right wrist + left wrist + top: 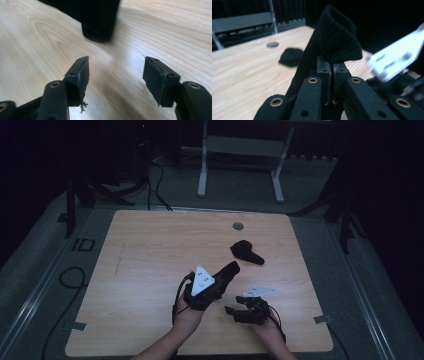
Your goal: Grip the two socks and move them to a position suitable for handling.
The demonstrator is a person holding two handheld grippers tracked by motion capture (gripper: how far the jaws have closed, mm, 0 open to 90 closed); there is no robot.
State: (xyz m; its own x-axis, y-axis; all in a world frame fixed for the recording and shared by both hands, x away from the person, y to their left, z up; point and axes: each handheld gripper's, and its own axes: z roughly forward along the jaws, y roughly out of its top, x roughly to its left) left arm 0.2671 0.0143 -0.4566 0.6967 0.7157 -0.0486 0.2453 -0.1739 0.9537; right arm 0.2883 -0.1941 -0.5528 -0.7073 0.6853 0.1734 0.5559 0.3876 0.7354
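Black ribbed sock (334, 37) pinched in the left gripper (331, 72), lifted off a pale wooden table (150, 250).

The left jaws press together on a thin fold of the knit, with most of the fabric standing up above them. The right gripper (116, 75) hovers low over the bare wood just beside, jaws spread wide and holding nothing. A second dark sock (246, 252) lies farther back, near a round grommet (238, 226). The hold appears slight: only an edge of cloth is caught, so a tug or a quick turn could pull the knit free and drop it. If the right jaws close short, they would likely miss the hanging part (97, 17) and scrape the tabletop.
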